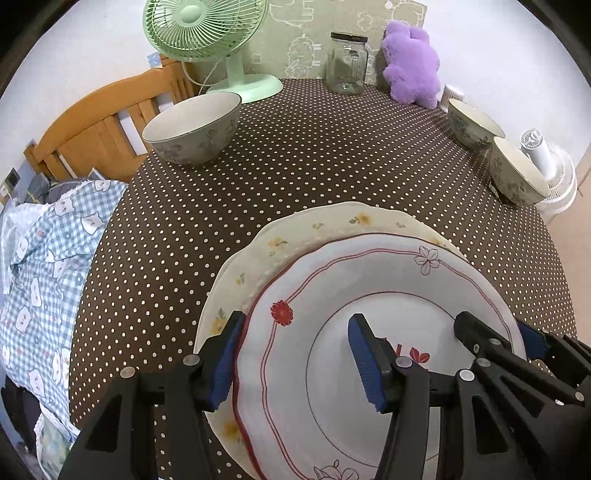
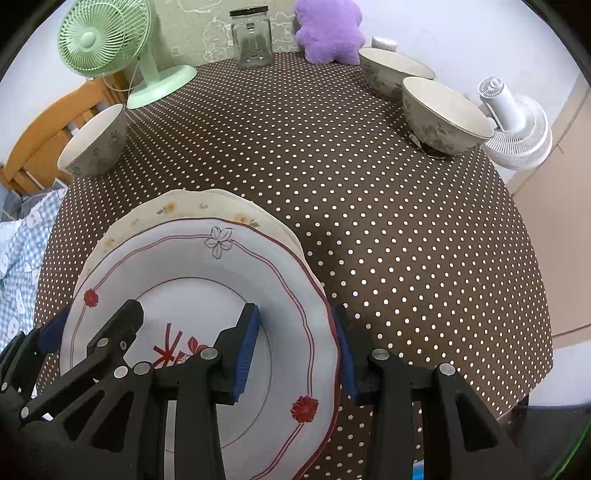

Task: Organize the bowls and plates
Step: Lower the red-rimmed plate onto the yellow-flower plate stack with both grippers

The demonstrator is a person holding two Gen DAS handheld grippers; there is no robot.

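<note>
Left wrist, right wrist: close, steeply downward views over gripper fingers (opposite rims), sharing red-rimmed plate [image 1: 369, 280] and dotted table [image 1: 295, 147].

Glossy glazed plate [image 1: 369, 280], matt tablecloth [image 1: 295, 147], seemingly glass jar [image 1: 347, 62].

Ahead of the stacked plates [image 2: 207, 273] you have a wide bare stretch of dotted tablecloth [image 2: 369, 221]. One bowl [image 1: 192, 127] blocks the far left, two bowls [image 2: 445, 116] the far right; fan [image 2: 107, 40], jar [image 2: 252, 38] and plush toy [image 2: 328, 31] line the back.
</note>
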